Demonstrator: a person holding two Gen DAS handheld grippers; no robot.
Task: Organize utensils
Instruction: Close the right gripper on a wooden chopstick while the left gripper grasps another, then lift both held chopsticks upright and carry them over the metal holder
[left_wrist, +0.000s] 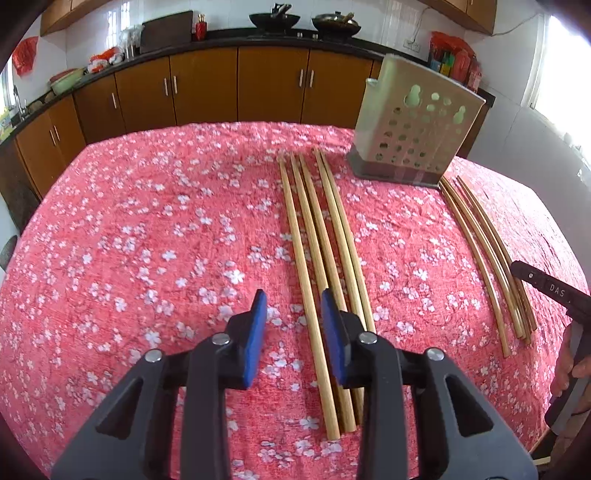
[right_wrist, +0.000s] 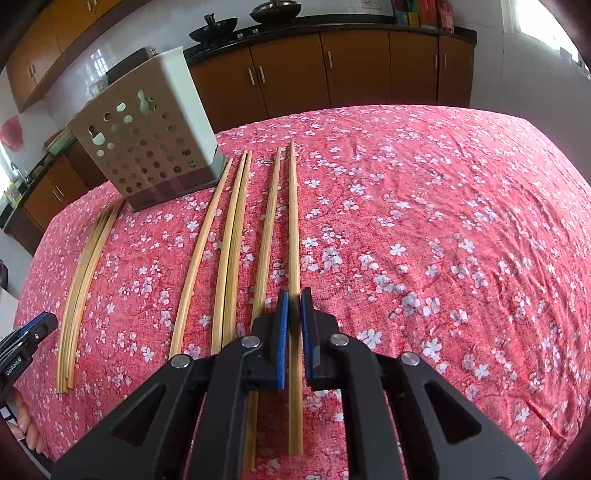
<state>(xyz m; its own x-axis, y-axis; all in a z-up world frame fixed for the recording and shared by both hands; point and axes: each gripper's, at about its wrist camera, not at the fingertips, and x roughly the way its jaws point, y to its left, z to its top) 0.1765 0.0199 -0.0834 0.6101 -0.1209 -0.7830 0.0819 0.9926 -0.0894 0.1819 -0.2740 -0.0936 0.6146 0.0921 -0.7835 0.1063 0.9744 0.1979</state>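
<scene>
Brown kitchen cabinets (left_wrist: 207, 88) line the wall behind my bench (left_wrist: 147, 229), under its pink floral cloth. Bamboo chopsticks (left_wrist: 317, 236) lie loose in two groups, either side of the perforated metal holder (left_wrist: 413, 125) at the far edge. My left gripper (left_wrist: 293, 328) straddles one chopstick, pads not touching. My right gripper (right_wrist: 294, 328) is clamped on one chopstick (right_wrist: 293, 221).

Open tablecloth (left_wrist: 129, 240) left of chopstick rows (left_wrist: 321, 240) & right of outer chopstick (right_wrist: 294, 229); perforated holder (left_wrist: 417, 125) blocks far centre, w/ chopsticks either side.
</scene>
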